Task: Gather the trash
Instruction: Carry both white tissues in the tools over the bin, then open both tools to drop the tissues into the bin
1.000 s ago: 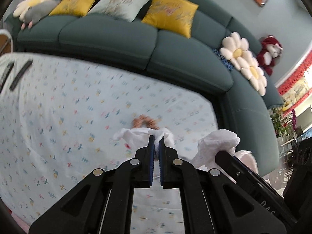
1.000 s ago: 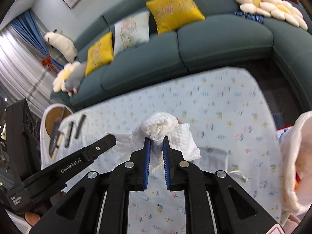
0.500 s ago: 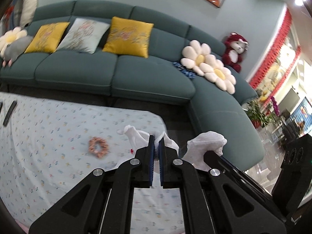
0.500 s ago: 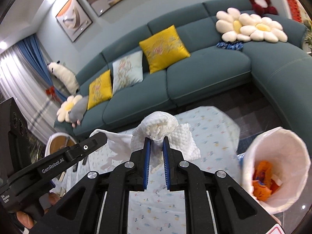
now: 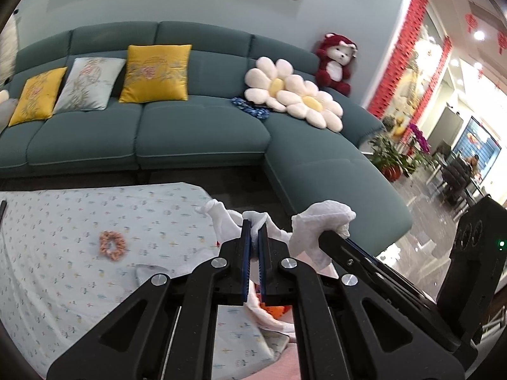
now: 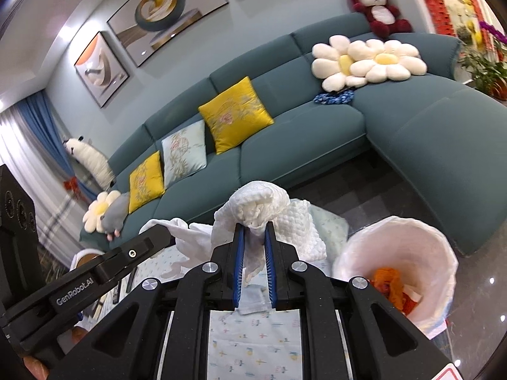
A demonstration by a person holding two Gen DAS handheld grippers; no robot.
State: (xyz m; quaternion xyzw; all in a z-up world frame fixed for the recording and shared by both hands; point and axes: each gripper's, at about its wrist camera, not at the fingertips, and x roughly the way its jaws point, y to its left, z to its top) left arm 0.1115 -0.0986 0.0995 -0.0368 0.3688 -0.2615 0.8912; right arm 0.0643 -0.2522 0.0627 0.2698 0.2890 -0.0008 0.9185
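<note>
White tissue wad (image 6: 253,209) pinched in right gripper (image 6: 253,231), trash bag (image 6: 412,237) beside

Paper towel (image 6: 286,218) embossed, matt (tongs (image 6: 253,253) black plastic).

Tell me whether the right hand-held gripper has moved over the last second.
Yes. The right hand-held gripper, clamping crumpled tissue, moved right past the table edge toward the lined trash bin, which entered its view beside the fixed sofa.
</note>
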